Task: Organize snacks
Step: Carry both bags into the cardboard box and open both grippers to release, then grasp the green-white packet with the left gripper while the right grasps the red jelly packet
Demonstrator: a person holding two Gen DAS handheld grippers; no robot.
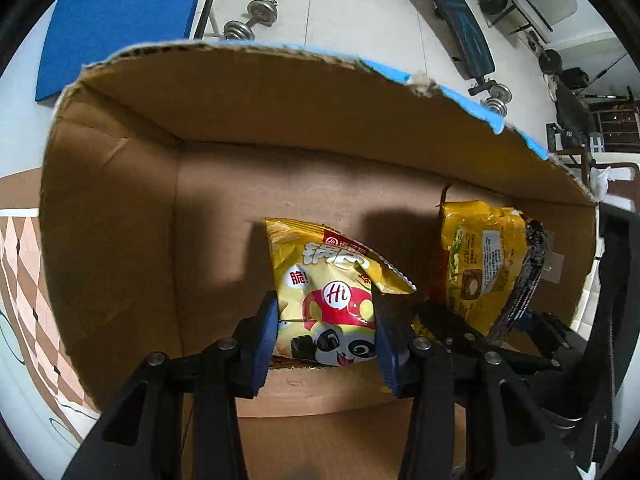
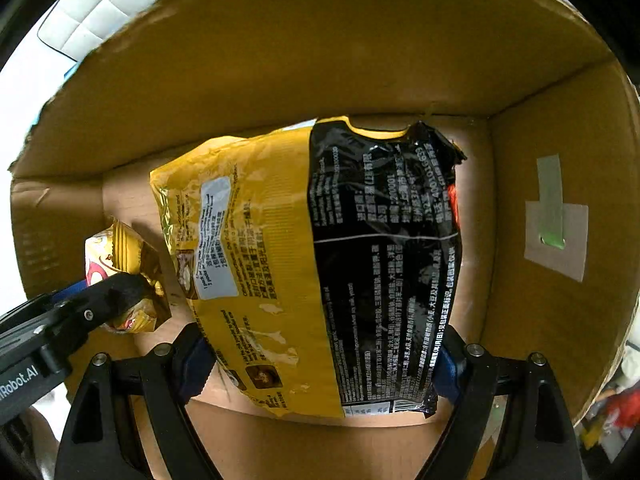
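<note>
My left gripper [image 1: 326, 328] is shut on a small yellow chip bag with a panda [image 1: 324, 292] and holds it inside an open cardboard box [image 1: 120, 240]. My right gripper [image 2: 320, 364] is shut on a larger yellow and black noodle packet [image 2: 312, 264], also inside the box. The noodle packet shows in the left wrist view [image 1: 488, 256] to the right of the chip bag, with the right gripper [image 1: 500, 332] below it. In the right wrist view the chip bag [image 2: 128, 264] and the left gripper's finger [image 2: 108, 292] sit at the left. The box [image 2: 320, 60] surrounds both.
The box's far wall has a torn rim with blue tape [image 1: 472, 100]. A taped patch [image 2: 556, 232] is on the box's right wall. Beyond the box lie dumbbells [image 1: 252, 20], a blue mat [image 1: 120, 20] and a weight bench [image 1: 460, 16] on a tiled floor.
</note>
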